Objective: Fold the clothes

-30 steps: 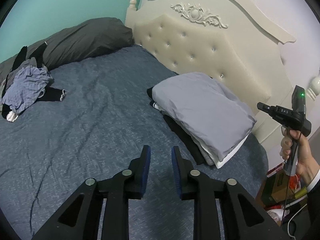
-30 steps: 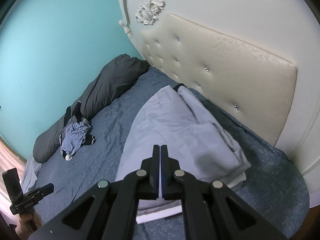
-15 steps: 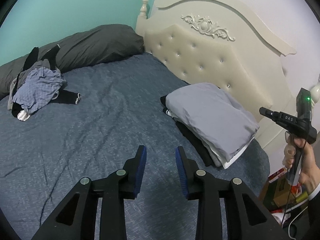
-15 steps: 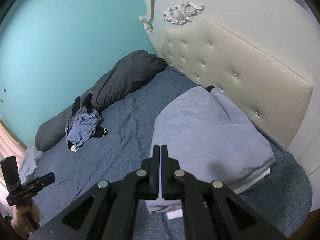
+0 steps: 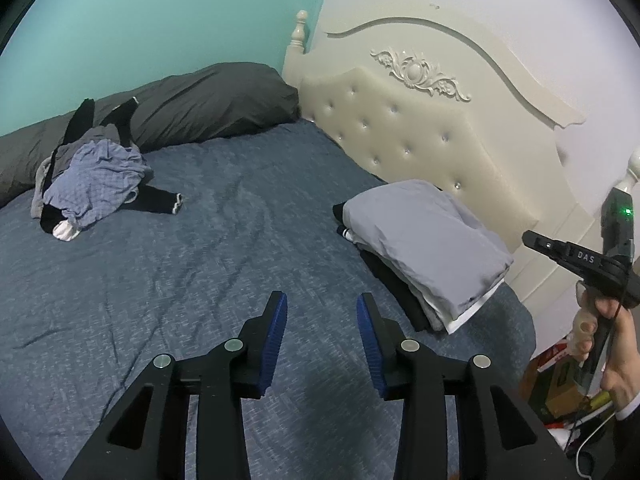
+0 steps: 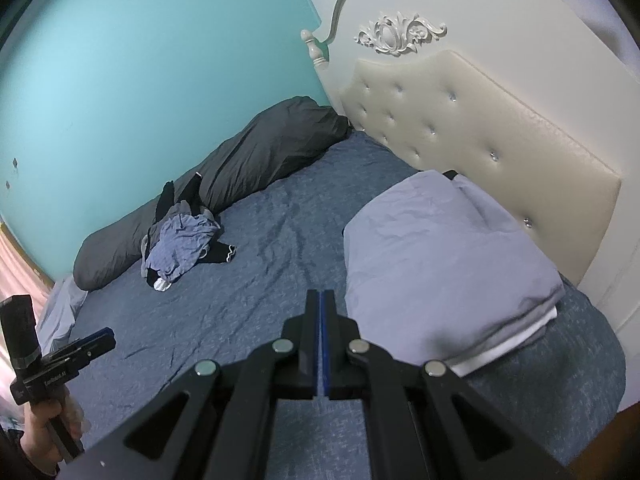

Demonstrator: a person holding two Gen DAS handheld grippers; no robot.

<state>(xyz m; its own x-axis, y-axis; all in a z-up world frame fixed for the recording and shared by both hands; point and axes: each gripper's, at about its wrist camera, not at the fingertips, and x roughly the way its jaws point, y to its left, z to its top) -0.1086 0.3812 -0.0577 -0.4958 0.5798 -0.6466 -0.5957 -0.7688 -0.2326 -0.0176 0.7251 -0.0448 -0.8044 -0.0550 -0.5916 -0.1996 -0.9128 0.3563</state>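
My left tongs (image 5: 322, 316): angled down over the blue bed (image 5: 200, 272), jaws parting, nothing between the blue pads, only bedspread beneath. My right tongs (image 6: 321, 312): likewise tilted down, pads pressed together and empty, tips just beside the folded stack (image 6: 444, 256). Right hand (image 5: 612, 344): wrapped around its handle at the bed's edge, sleeve cuff showing. Left hand (image 6: 44, 428): gripping its handle low at the opposite side. Folded stack: lilac-grey piece on top, white, grey and black layers under it, lying on the bed against the tufted cream headboard (image 5: 420, 140). Unfolded pile (image 5: 92, 180): crumpled blue-checked garment with black pieces, possibly socks or leggings, across the bed beside the long dark grey pillow (image 5: 200, 100), well apart from both tongs.
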